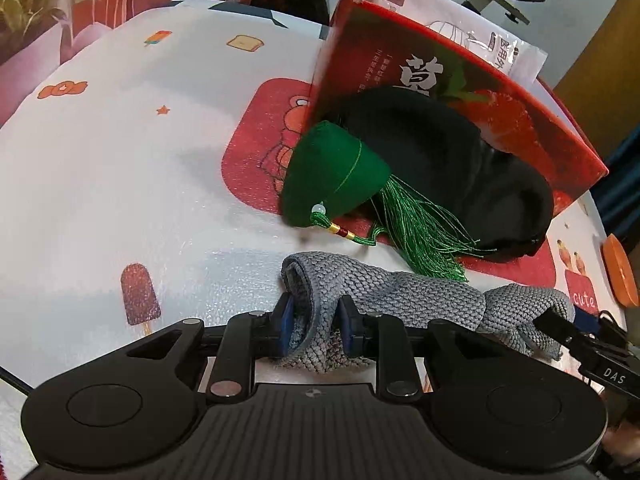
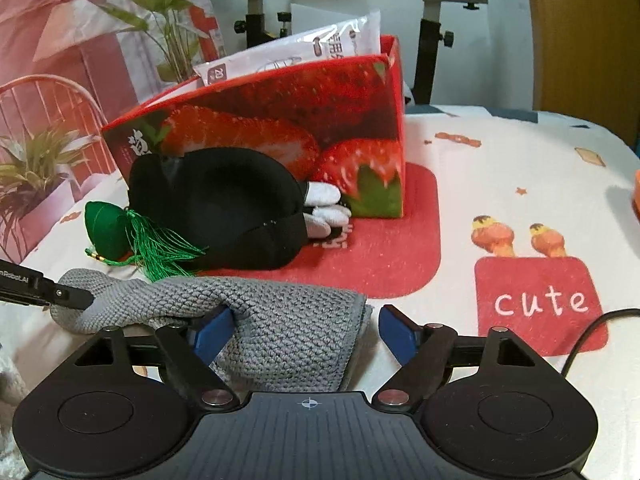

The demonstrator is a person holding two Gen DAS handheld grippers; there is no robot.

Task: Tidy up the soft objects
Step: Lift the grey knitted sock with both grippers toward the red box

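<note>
A grey knitted cloth point(image 1: 420, 300) lies across the table's near side. My left gripper point(image 1: 316, 322) is shut on its left end, with a fold pinched between the blue pads. My right gripper point(image 2: 304, 334) stands open around the cloth's point(image 2: 288, 320) right end: the left pad sits against the fold and the right pad is clear of the edge. Behind the cloth lie a green tasselled sachet point(image 1: 336, 172) and a black plush toy point(image 1: 460, 168) with white paws point(image 2: 324, 194). Both rest against a red strawberry box point(image 2: 280, 100).
Plastic packets point(image 2: 320, 44) stick out of the box. An orange object point(image 1: 620, 276) sits at the table's right edge and a black cable point(image 2: 592, 328) trails over the printed tablecloth point(image 1: 120, 160). Potted plants point(image 2: 36, 168), a red chair and an exercise bike point(image 2: 436, 20) stand beyond the table.
</note>
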